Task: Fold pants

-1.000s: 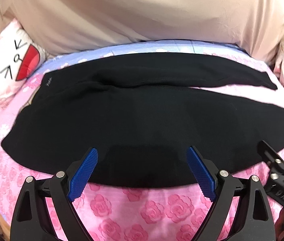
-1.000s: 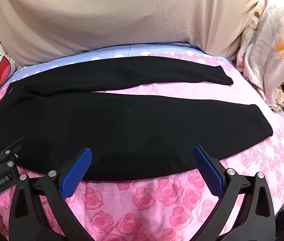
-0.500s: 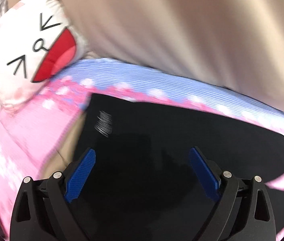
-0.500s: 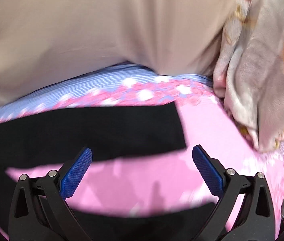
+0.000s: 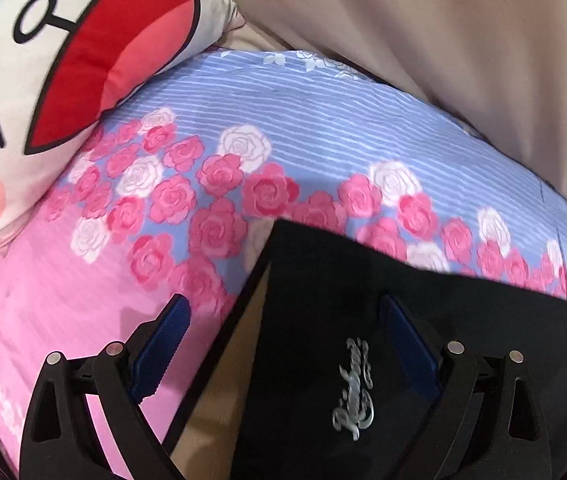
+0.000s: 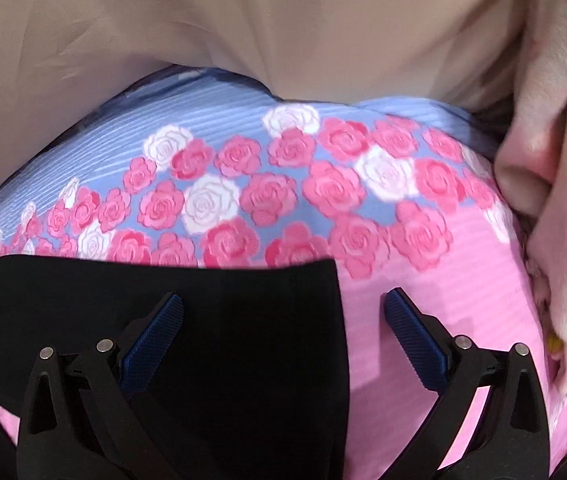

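The bed sheet [image 5: 323, 128], rose print fading from pink to blue stripes, is filling both views, with a beige fabric backdrop [image 6: 243, 20] behind it and a cartoon-face pillow [image 5: 43, 60] sitting at the left end. The black pants [image 5: 363, 300] are lying flat on the sheet, long axis running left to right along the bed: waistband corner with the silver logo [image 5: 353, 390] pointing toward the pillow, leg cuff [image 6: 283, 320] pointing toward the crumpled blanket [image 6: 563, 160] on the right.

The left gripper [image 5: 283, 352] is hanging wide open, straddling the waistband corner. The right gripper [image 6: 281, 344] is also spread open, with nothing pinched, straddling the cuff edge.

My take: this is the grab before folding the far leg over. To do it well, I'd say both sets of fingers should be biting right at those far corners, catching every layer, then lifting evenly so the fabric isn't bunching or dragging the sheet along.
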The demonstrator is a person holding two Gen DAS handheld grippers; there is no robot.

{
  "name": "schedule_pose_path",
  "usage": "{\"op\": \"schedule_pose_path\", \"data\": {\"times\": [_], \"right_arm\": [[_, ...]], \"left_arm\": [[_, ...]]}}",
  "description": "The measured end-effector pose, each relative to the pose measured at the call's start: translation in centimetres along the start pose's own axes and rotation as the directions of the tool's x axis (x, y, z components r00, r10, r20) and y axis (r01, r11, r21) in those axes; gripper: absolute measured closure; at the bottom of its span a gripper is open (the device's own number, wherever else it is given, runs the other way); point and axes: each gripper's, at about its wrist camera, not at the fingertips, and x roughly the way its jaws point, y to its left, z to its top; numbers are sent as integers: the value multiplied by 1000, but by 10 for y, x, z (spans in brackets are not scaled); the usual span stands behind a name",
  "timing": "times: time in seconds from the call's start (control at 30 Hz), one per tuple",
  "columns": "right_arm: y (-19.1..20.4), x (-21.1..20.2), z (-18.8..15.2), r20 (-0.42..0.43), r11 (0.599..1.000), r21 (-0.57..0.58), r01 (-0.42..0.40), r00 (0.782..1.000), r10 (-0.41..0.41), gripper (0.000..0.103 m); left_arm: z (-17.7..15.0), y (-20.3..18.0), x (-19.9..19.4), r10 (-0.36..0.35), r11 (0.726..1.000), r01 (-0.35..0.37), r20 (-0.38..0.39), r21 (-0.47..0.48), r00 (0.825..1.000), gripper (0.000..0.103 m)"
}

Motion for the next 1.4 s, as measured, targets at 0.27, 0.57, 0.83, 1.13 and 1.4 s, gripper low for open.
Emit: {"op": "schedule_pose_path", "data": {"times": [0.27,0.57,0.83,1.13,1.4], "right_arm": [[11,-5,2,37,999,-14,-35,999,36,39],[32,-57,6,133,988,-3,-155,979,154,87],[38,-194,-30,358,966,-188,-177,904,235,87],[-10,-245,-158,378,955,-249,-158,892,246,87],[-43,-187,-236,215,971,-201,-133,961,176,87]], "left_arm": [[18,-2,7,-72,997,72,24,15,997,48],[12,-4,-59,-177,983,181,122,-17,977,82],[-54,29,-198,-339,938,344,302,39,891,82],[-210,100,-245,-343,938,343,283,51,896,82],[-279,121,-176,-238,970,242,112,-23,965,81]]}}
